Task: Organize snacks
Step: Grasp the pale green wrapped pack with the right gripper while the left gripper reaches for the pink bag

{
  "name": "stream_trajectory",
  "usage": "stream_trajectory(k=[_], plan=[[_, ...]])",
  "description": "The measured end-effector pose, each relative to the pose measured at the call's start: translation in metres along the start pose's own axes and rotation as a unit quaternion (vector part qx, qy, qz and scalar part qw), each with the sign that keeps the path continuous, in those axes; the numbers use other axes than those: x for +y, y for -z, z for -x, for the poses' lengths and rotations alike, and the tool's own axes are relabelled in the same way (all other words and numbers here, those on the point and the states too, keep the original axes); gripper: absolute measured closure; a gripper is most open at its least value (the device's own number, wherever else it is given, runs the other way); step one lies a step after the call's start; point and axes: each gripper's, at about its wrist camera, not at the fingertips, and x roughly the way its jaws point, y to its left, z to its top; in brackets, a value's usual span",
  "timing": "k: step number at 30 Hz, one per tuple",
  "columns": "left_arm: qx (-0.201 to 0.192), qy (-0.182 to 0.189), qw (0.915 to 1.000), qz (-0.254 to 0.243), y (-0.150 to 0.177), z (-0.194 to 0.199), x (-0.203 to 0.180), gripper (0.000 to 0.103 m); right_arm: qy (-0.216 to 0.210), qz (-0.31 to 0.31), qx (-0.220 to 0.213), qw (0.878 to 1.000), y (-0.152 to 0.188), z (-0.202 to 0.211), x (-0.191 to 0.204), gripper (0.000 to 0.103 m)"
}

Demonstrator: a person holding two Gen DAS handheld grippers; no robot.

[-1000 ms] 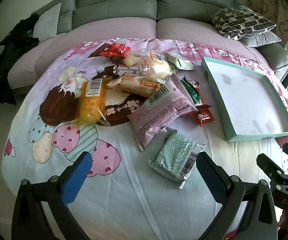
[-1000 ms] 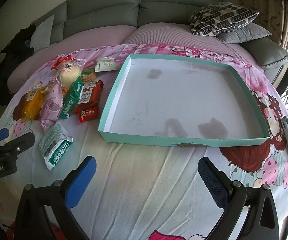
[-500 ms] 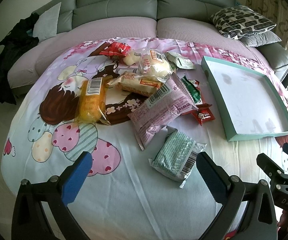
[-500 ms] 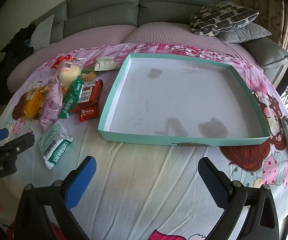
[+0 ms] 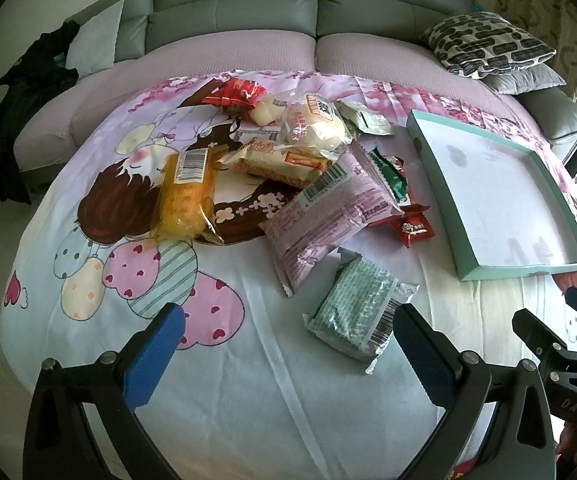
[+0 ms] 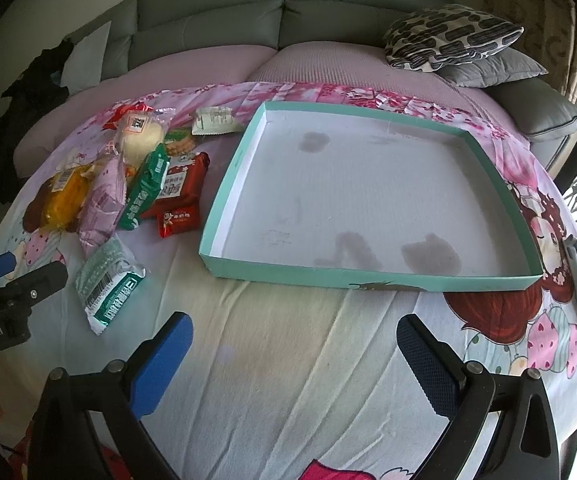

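1. Jaws on the left gripper [image 5: 288, 344] and the right gripper [image 6: 294, 354] are spread wide, nothing pinched; both are held above bare sheet.
2. The shallow teal cardboard tray with white floor [image 6: 368, 278] is seen empty, stained, just right of the snack pile.
3. The crinkly green-patterned plastic packet [image 5: 358, 310], barcode showing, is nearest the left gripper, apart from the glossy purple wrapper [image 5: 328, 216] and the clear-wrapped yellow cake [image 5: 184, 200].
4. "nRobot.AI" can be read on the left gripper's body.

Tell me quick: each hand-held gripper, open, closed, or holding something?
Left hand-held gripper: open, holding nothing, above the cartoon-print bedsheet.
Right hand-held gripper: open, holding nothing.
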Motion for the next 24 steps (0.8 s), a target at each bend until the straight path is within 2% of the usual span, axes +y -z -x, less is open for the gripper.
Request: stream_trajectory(k=[6,18,24], plan=[[0.004,-0.002,1.0,0.005,-0.001,-0.002,0.008,0.0,-0.018,0.016,0.002,1.0,-0.004,-0.001,0.011,0.0],[0.012,-0.026,0.9989,0.038,-0.003,-0.011,0.051,0.0,-0.098,0.084,0.01,0.992,-0.017,-0.013,0.084,0.0],[0.018,-0.022,0.9984,0.048,-0.001,-0.02,0.068,0.0,-0.11,0.117,0.02,0.987,-0.017,-0.027,0.109,0.0]])
